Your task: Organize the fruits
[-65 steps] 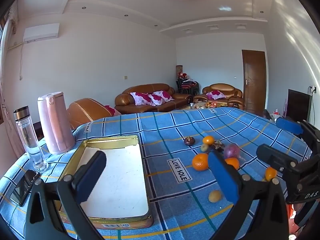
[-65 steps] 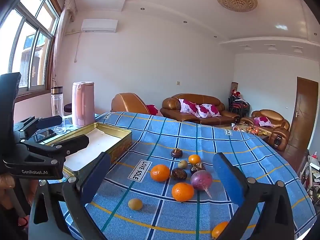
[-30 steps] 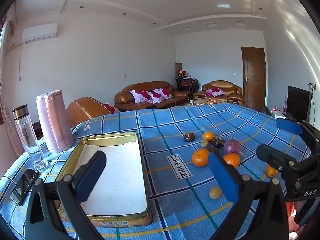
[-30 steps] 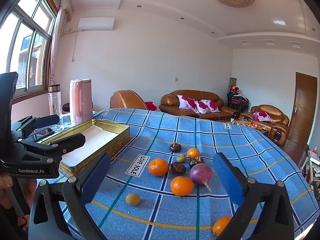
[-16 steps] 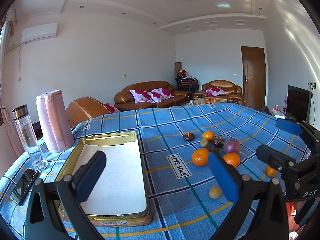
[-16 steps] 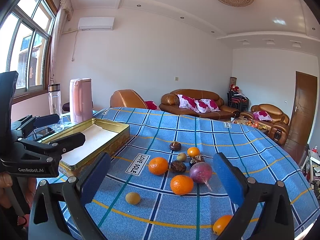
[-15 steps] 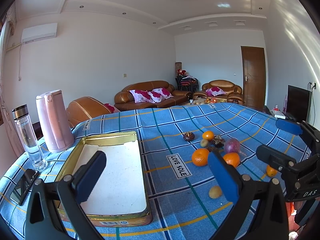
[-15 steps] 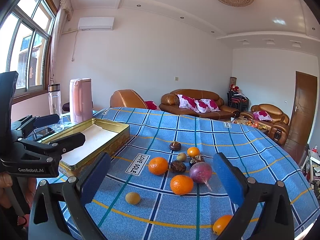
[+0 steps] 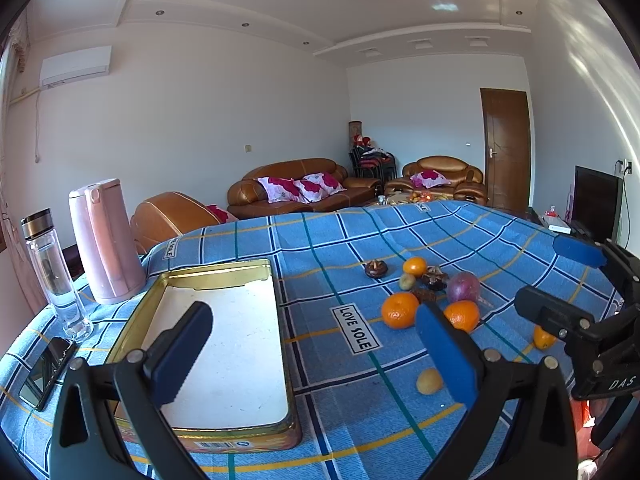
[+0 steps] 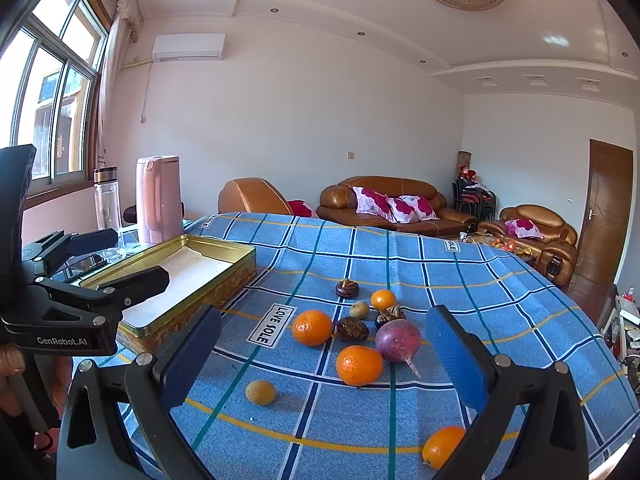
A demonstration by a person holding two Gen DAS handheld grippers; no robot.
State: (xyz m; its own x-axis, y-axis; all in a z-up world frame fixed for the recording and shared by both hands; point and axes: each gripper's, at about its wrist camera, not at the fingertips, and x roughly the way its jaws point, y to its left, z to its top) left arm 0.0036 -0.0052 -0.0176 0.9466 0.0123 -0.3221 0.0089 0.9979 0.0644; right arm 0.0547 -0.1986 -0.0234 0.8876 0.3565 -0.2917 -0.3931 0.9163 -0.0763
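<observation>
Hovering, left gripper (image 9: 312,354): fingers spread wide — holding nothing, above the gold tin (image 9: 224,276).
Right gripper (image 10: 324,350): gaping, empty — facing the oranges (image 10: 358,365).

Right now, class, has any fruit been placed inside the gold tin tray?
No, the gold tin tray shows only its bare white floor; the fruits lie on the tablecloth.
</observation>
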